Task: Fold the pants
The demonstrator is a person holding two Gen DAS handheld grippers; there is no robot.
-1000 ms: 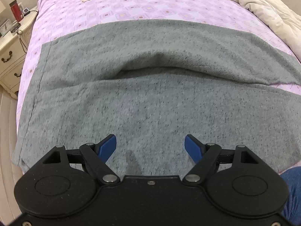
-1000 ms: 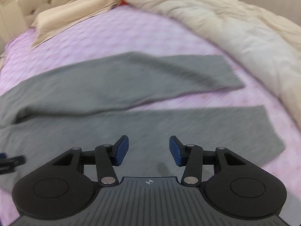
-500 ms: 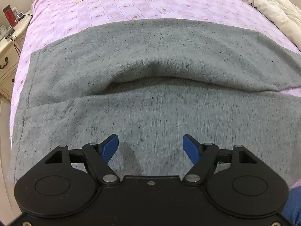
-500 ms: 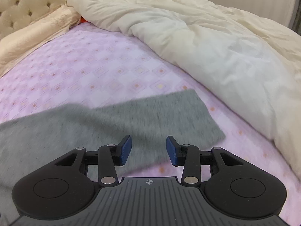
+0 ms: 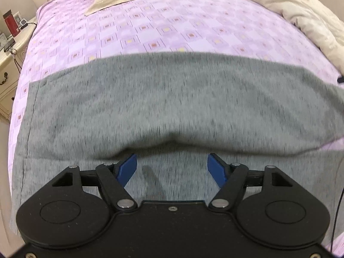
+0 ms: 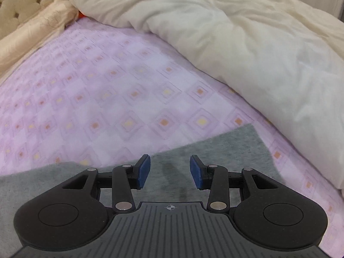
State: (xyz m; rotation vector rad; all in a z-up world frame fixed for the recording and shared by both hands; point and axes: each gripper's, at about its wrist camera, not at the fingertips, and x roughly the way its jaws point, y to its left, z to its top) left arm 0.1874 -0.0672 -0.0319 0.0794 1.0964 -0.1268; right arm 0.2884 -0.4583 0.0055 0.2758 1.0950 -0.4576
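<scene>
Right gripper (image 6: 169, 168) has swung off the trouser middle to a leg end; left gripper (image 5: 172, 167) has crept toward the fabric ridge. Both jaws narrowed a little, released, gripping nothing. Grey knit pants (image 5: 172, 99) lie flat on the lilac checked bedsheet (image 5: 150, 28) — cream duvet (image 6: 247, 43) at 1 o'clock.

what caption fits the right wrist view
Open right gripper poised above the leg end of grey knit pants on a lilac patterned bedsheet.
</scene>
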